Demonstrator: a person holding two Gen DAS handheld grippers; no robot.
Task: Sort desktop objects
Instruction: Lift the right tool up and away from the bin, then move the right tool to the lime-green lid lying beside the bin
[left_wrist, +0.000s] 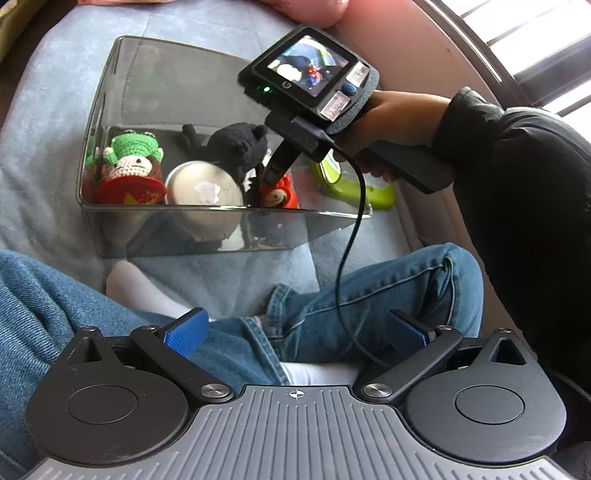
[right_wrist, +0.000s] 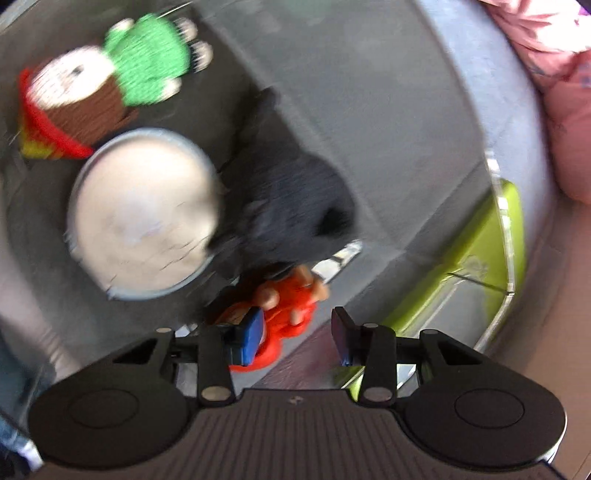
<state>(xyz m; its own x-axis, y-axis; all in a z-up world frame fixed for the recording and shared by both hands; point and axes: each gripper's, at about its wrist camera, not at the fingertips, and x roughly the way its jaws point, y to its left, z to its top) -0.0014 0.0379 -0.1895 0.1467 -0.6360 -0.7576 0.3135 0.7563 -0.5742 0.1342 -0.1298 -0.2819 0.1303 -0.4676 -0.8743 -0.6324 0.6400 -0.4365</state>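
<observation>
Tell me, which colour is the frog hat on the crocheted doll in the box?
The frog hat is green; the left wrist view shows it best.

Daylight from window (left_wrist: 535, 44), left view sharp, right view motion-blurred, edges fisheye-bent

toys (left_wrist: 236, 151) crowd bin's (left_wrist: 110, 110) near end, far end open

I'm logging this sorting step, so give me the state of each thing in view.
left gripper: open, empty
right gripper: open, over the red figure
clear bin: open-topped, holding toys
frog-hat doll: lying in bin
white round tin: in bin
black plush: in bin
green case: outside bin
</observation>
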